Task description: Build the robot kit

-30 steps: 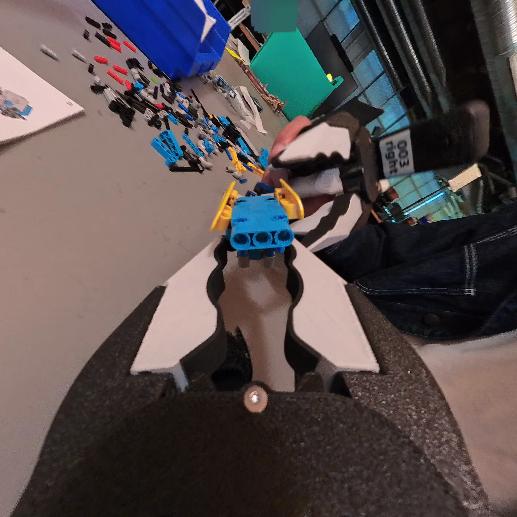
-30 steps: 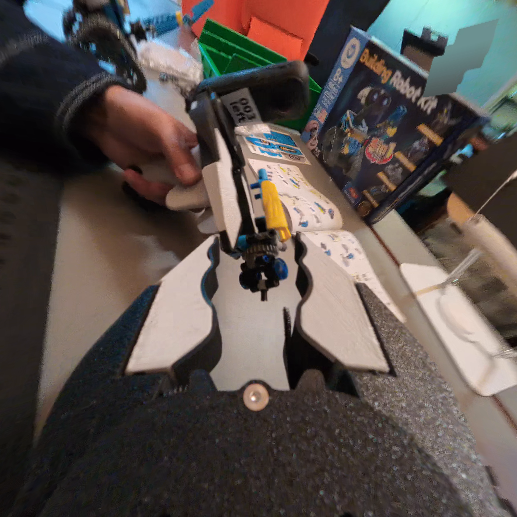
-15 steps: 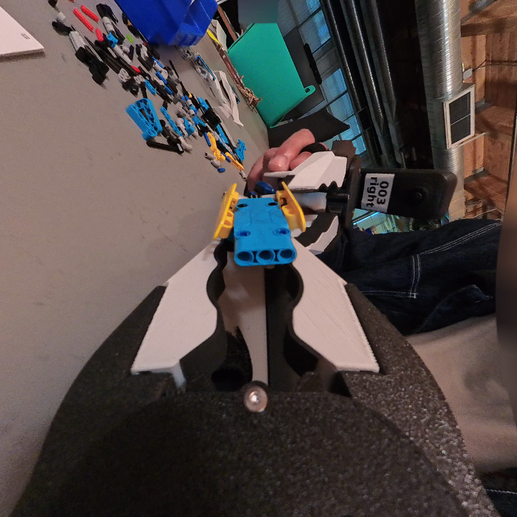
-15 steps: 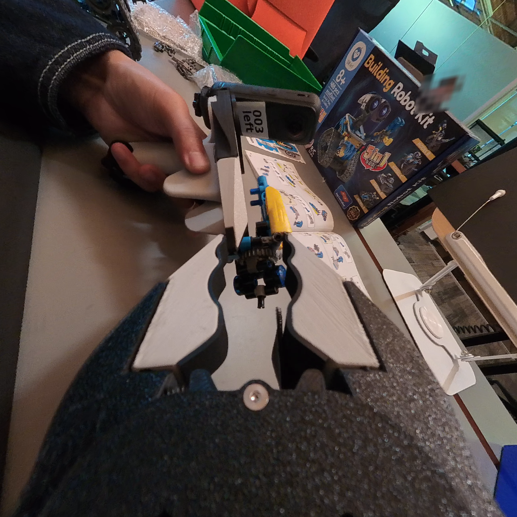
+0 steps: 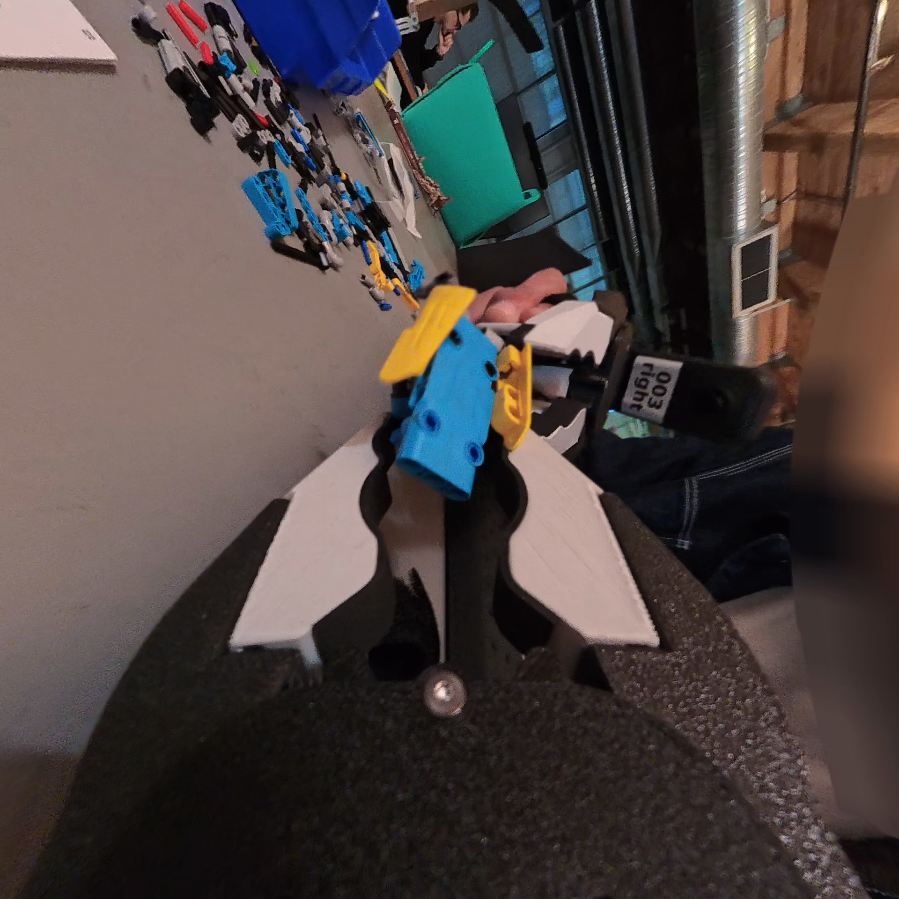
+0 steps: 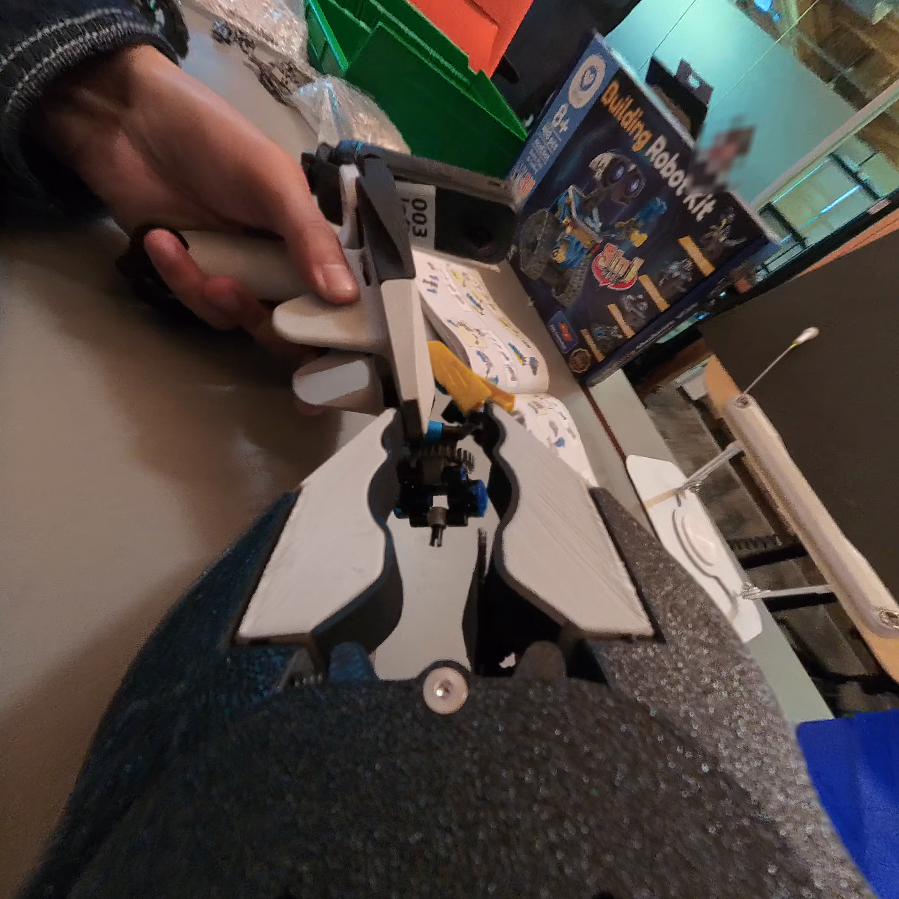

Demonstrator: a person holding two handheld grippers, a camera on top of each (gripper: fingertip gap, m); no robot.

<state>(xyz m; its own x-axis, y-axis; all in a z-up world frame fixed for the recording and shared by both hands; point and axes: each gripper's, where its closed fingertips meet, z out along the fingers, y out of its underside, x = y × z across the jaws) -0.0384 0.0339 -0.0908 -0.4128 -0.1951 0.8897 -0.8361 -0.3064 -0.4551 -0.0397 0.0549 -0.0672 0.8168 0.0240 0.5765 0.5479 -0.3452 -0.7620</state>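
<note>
Grippers, left (image 5: pixel 445 440) and right (image 6: pixel 440 428), fingers clenched on blue-yellow brick model (image 5: pixel 447 413), above bench (image 5: pixel 146 389) near loose parts (image 5: pixel 311 194).

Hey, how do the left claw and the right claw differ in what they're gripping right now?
The left claw clamps the light blue block of the model; the right claw clamps its black gear end. Beyond the left claw lie loose parts; beyond the right claw, an open booklet. Both are shut on the same model.
</note>
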